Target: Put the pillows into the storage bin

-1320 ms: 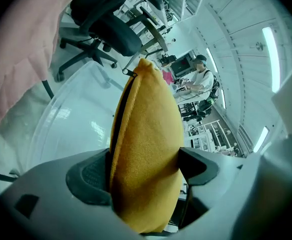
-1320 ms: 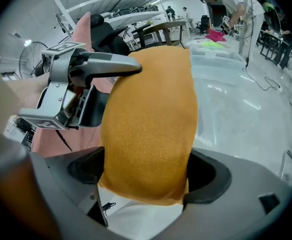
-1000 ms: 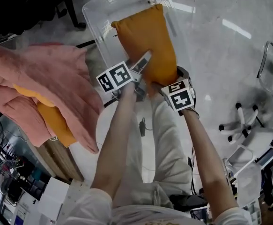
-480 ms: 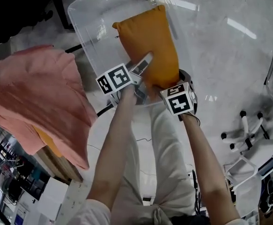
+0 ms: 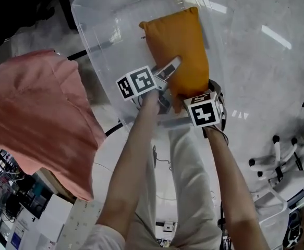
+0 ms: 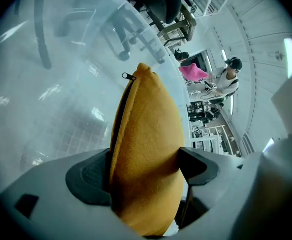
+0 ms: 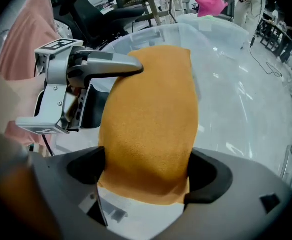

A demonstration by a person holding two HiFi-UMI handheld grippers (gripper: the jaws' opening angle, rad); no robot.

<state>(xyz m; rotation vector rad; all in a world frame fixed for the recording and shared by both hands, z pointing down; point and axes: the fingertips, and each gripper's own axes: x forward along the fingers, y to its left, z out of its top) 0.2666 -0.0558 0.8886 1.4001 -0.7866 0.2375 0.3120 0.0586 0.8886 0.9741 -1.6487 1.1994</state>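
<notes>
An orange pillow (image 5: 178, 48) hangs lengthwise inside the clear plastic storage bin (image 5: 102, 40), held at its near end by both grippers. My left gripper (image 5: 165, 77) pinches the pillow's left edge; in the left gripper view the pillow (image 6: 146, 149) fills the gap between the pads, zipper edge up. My right gripper (image 5: 188, 95) grips the near corner; in the right gripper view the pillow (image 7: 153, 114) sits squeezed between both pads, with the left gripper (image 7: 93, 76) clamped on its side. The bin wall (image 7: 226, 79) curves behind it.
A large pink cloth (image 5: 37, 113) lies heaped at the left beside the bin. A chair base with castors (image 5: 277, 158) stands at the right on the pale floor. Dark chairs (image 7: 130, 1) stand beyond the bin. A person (image 6: 228, 79) stands far off.
Both grippers have sunk with the orange pillow, which now sits deeper in the bin. The second orange pillow under the pink cloth has dropped out of sight.
</notes>
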